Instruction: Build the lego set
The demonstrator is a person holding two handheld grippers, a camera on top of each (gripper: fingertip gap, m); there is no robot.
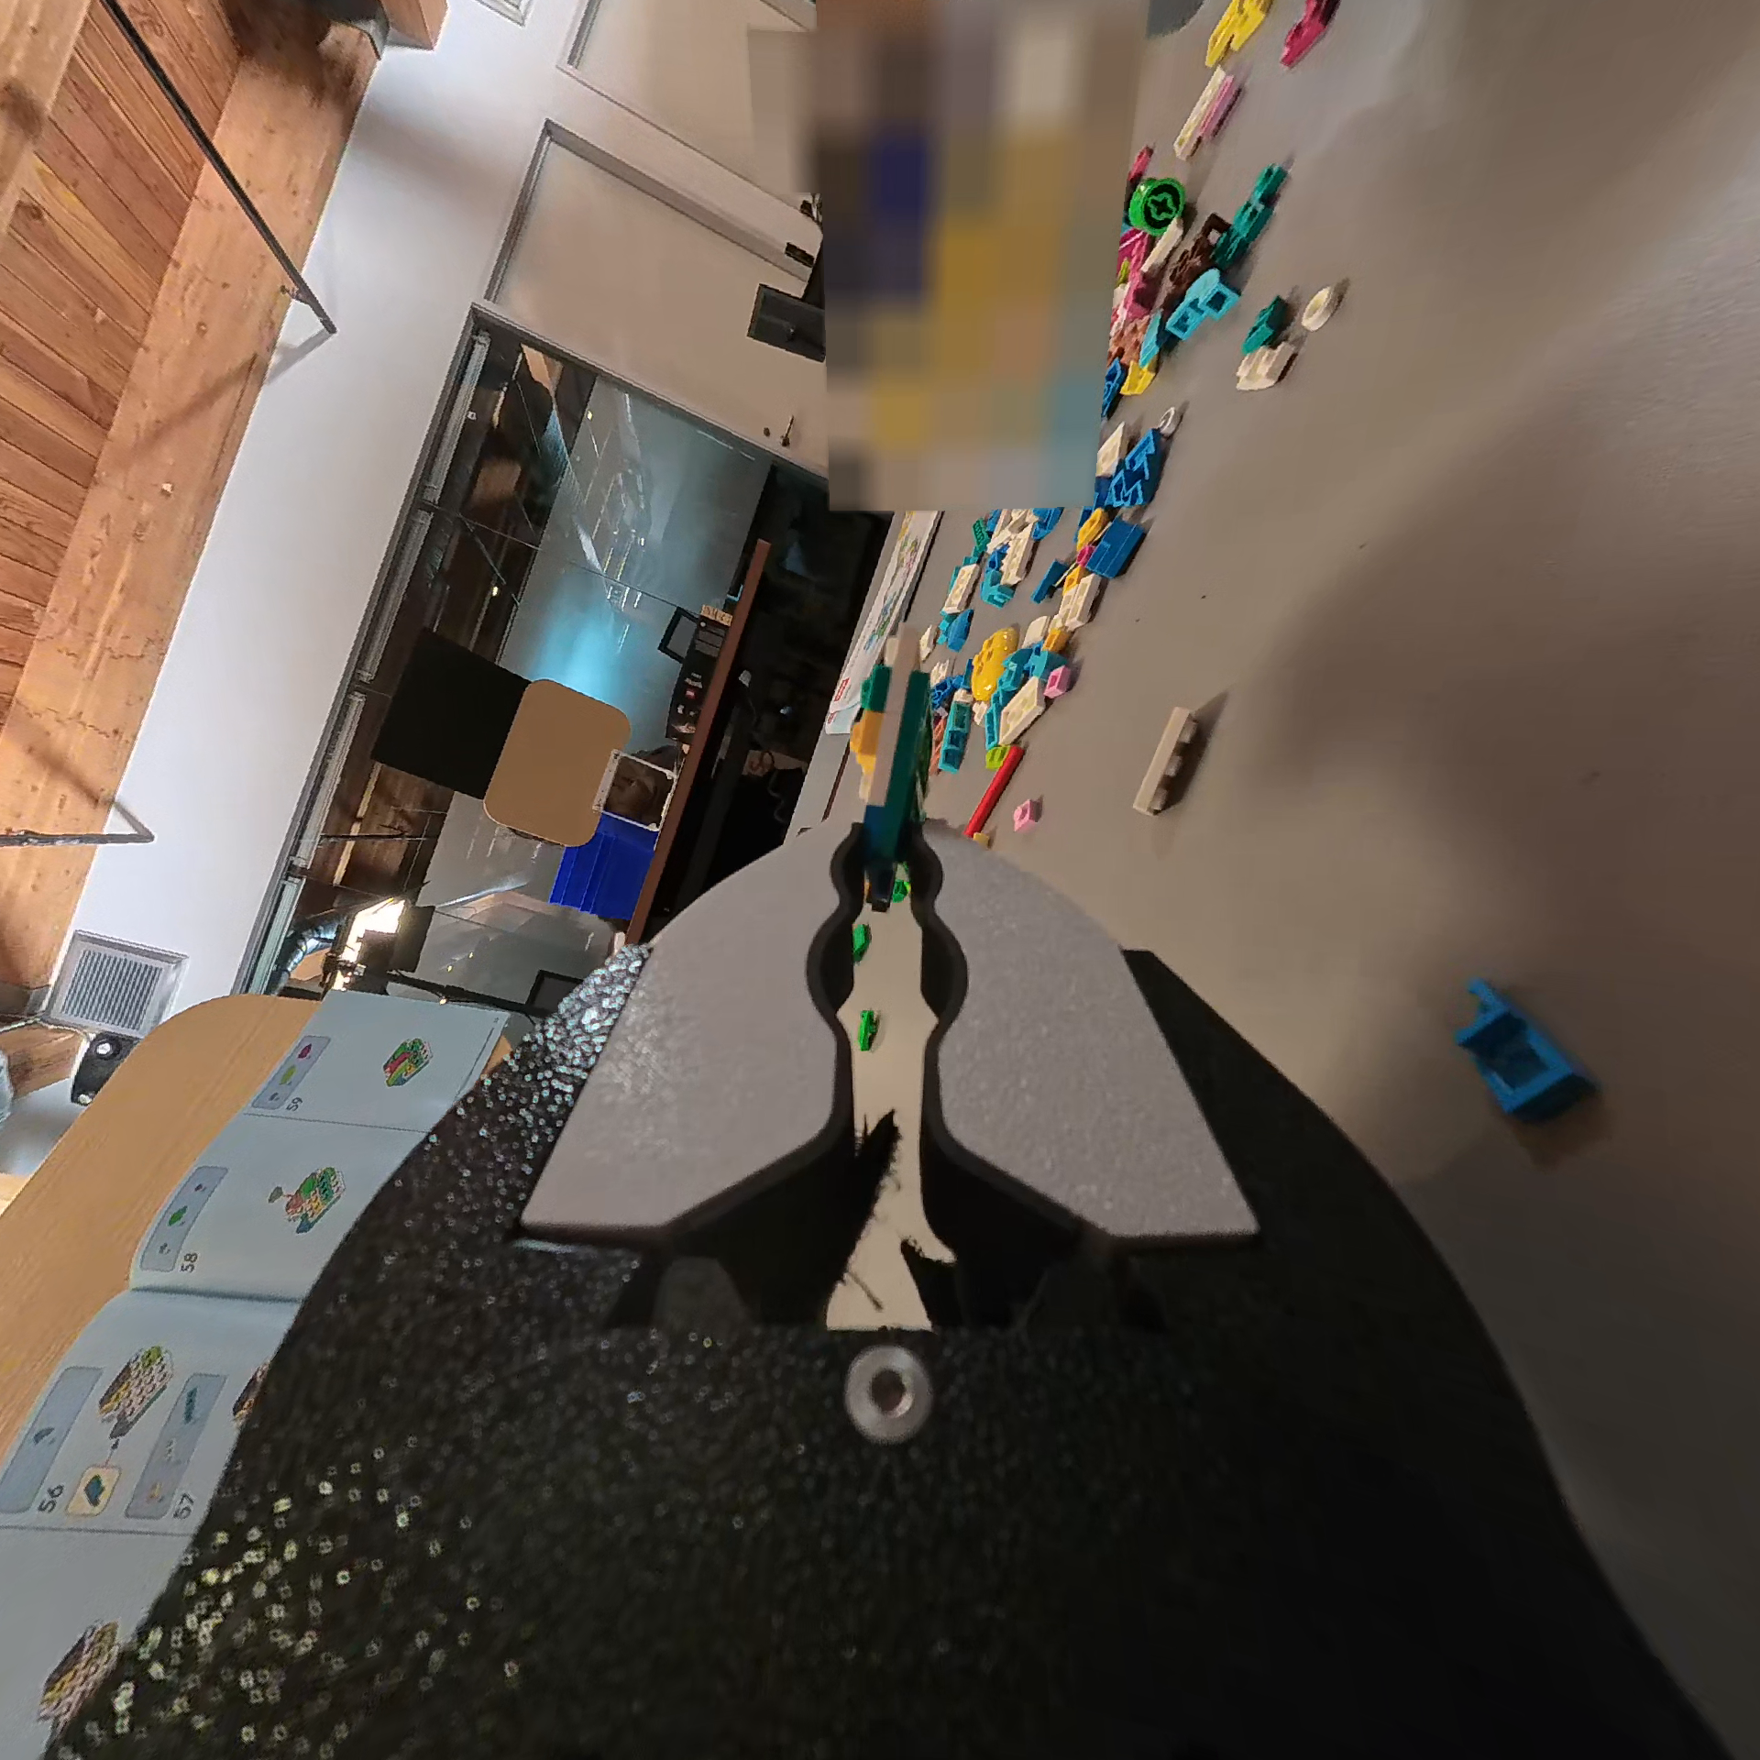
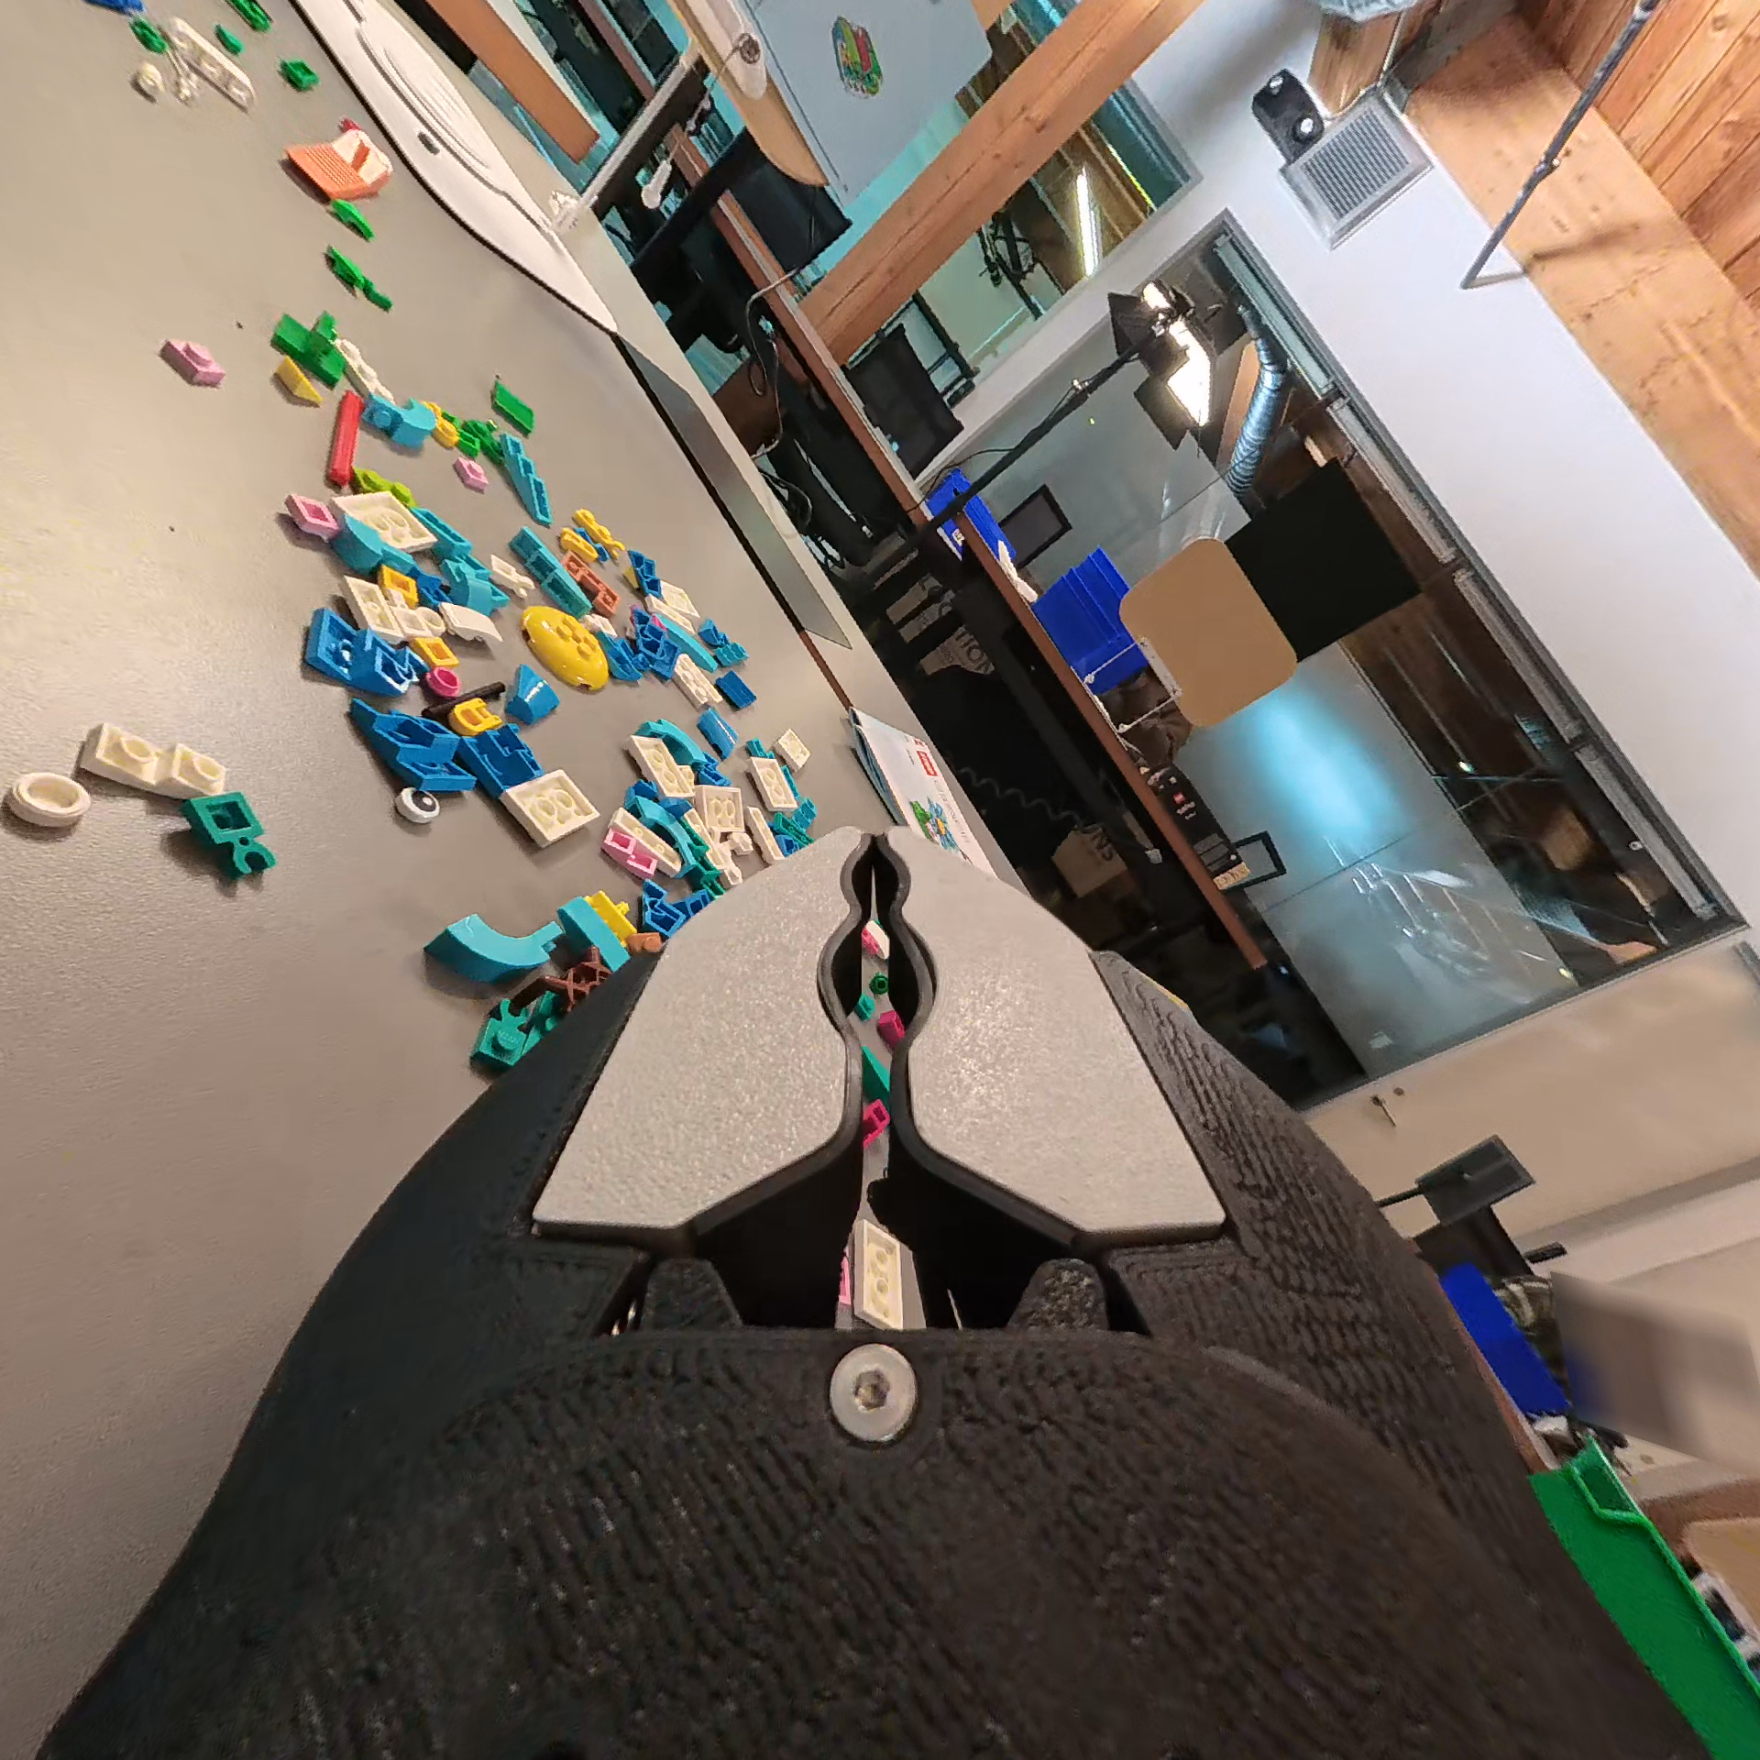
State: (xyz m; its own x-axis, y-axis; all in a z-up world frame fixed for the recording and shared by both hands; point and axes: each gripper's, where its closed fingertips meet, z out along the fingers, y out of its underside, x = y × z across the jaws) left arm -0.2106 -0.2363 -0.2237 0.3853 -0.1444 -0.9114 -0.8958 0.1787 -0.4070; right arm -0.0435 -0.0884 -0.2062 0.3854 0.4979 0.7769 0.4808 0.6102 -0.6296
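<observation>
My left gripper (image 1: 886, 850) is shut on a partly built lego assembly (image 1: 895, 743) of teal, yellow and white pieces. The assembly sticks out past the fingertips, above the grey table (image 1: 1429, 667). A pile of loose bricks (image 1: 1029, 657) lies just beyond it. My right gripper (image 2: 876, 843) is shut with its tips together and nothing visible between them. It hovers at the near edge of the same brick pile (image 2: 533, 667), which holds a yellow dome (image 2: 564, 648) and several blue, white and pink pieces.
An open instruction booklet (image 1: 286, 1190) lies left of my left gripper. A lone blue brick (image 1: 1524, 1057), a tan plate (image 1: 1170, 762) and a red bar (image 1: 995, 790) lie apart. A white plate (image 2: 152, 759), a teal piece (image 2: 229, 833) and a green bin (image 2: 1638, 1571) show in the right wrist view. The tips of one gripper are about 25 centimeters away from the tips of the other. To reach the tan plate (image 1: 1170, 762) in a straight line is about 6 centimeters for my left fingers, about 20 centimeters for my right.
</observation>
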